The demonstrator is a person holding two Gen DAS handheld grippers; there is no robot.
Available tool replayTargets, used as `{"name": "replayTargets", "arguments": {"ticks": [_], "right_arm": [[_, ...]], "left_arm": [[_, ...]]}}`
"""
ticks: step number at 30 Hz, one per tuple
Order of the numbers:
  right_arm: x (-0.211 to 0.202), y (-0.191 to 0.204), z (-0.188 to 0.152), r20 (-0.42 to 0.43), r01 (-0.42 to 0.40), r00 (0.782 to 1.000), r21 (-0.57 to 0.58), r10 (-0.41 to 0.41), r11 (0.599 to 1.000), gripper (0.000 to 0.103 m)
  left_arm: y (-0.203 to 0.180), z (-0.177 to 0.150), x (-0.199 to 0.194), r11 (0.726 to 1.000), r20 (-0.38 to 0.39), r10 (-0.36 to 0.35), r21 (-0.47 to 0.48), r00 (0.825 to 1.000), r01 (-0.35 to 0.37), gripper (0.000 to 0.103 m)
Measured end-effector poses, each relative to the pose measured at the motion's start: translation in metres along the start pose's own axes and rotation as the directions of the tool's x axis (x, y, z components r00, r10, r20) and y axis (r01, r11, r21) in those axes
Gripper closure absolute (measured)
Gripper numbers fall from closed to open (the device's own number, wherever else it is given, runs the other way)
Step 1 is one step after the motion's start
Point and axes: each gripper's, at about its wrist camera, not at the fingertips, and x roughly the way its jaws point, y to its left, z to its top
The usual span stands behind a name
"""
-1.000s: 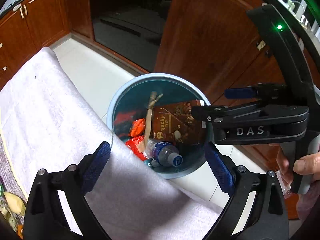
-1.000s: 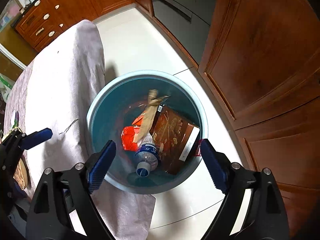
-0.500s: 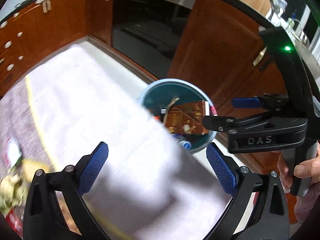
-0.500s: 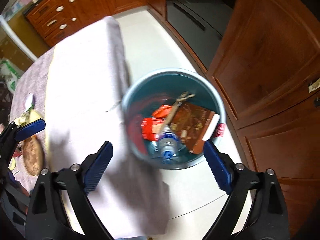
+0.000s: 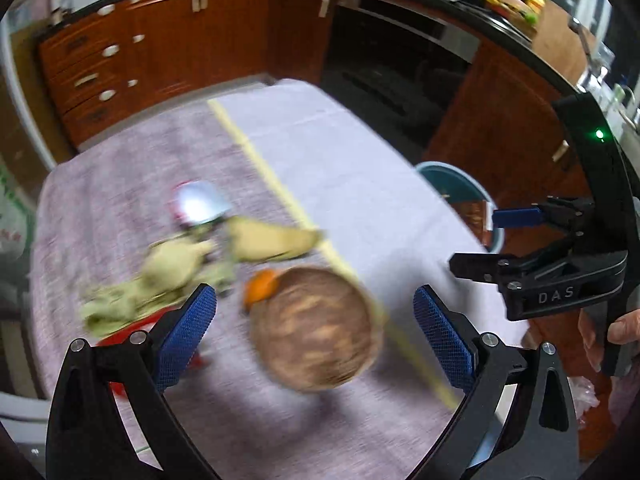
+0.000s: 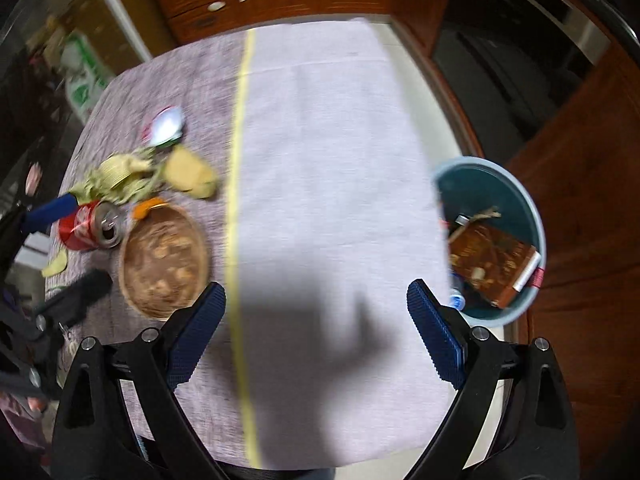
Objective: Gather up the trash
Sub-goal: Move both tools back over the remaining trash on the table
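Roughly sorted, label by label:
Left gripper (image 5: 314, 330): jaws spread wide, nothing between them, above the wooden bowl (image 5: 316, 328).
Right gripper (image 6: 316, 330): jaws spread wide, nothing between them, over bare grey tablecloth (image 6: 332, 152).
Soda can (image 6: 90, 226): one, red, lying on its side at the left of the table, long axis left-right, open top pointing right toward the bowl, just beside it.
Husk-like scraps (image 6: 116, 178): one yellow-green heap (too blurred to count pieces), just beyond the can.
Foil lid (image 6: 164, 128): one, silvery, farther still.
Orange scrap (image 6: 148, 206): one, touching the bowl's far rim.
Trash bin (image 6: 536, 216): one, blue, on the floor right of the table.
Bin contents: one brown box (image 6: 494, 262), long axis running near-right to far-left; one bottle cap end (image 6: 456, 300) showing at the near wall.
Yellow stripe (image 6: 236, 184): one, running near to far along the cloth.
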Motion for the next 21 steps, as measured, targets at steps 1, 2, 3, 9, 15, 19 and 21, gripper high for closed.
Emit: {"name": "replayTargets", "arguments": {"ticks": [1, 2, 3, 9, 15, 19, 21], "right_arm": [[0.002, 0.008, 0.001, -0.003, 0.0, 1.0, -0.013, 0.0, 1.0, 0.015], [0.004, 0.019, 0.003, -0.006, 0.003, 1.0, -0.03, -0.003, 1.0, 0.015], [0.006, 0.026, 0.005, -0.008, 0.005, 1.0, -0.039, -0.006, 0.999, 0.015], [0.02, 0.05, 0.026, -0.016, -0.01, 1.0, -0.04, 0.01, 0.999, 0.015], [0.045, 0.07, 0.059, -0.033, -0.025, 0.999, -0.042, 0.023, 0.999, 0.015], [0.065, 0.077, 0.073, -0.062, -0.022, 0.998, -0.038, 0.019, 0.999, 0.015], [0.071, 0.079, 0.078, -0.076, -0.038, 0.997, -0.035, 0.035, 0.999, 0.015]], "left_arm": [[0.013, -0.003, -0.003, 1.0, 0.002, 0.017, -0.009, 1.0, -0.017, 0.004], [0.02, -0.004, -0.007, 0.999, 0.002, 0.029, -0.014, 1.0, -0.029, 0.004], [0.03, -0.006, -0.009, 0.999, -0.001, 0.043, -0.021, 0.999, -0.043, 0.004], [0.087, -0.009, -0.007, 0.992, -0.018, 0.107, -0.069, 0.994, -0.108, 0.004], [0.129, 0.002, 0.013, 0.991, -0.05, 0.105, -0.082, 0.993, -0.108, 0.004], [0.131, 0.005, 0.032, 0.996, -0.093, 0.072, -0.047, 0.993, -0.077, 0.004], [0.128, 0.004, 0.038, 0.998, -0.104, 0.057, -0.021, 0.993, -0.06, 0.004]]}}
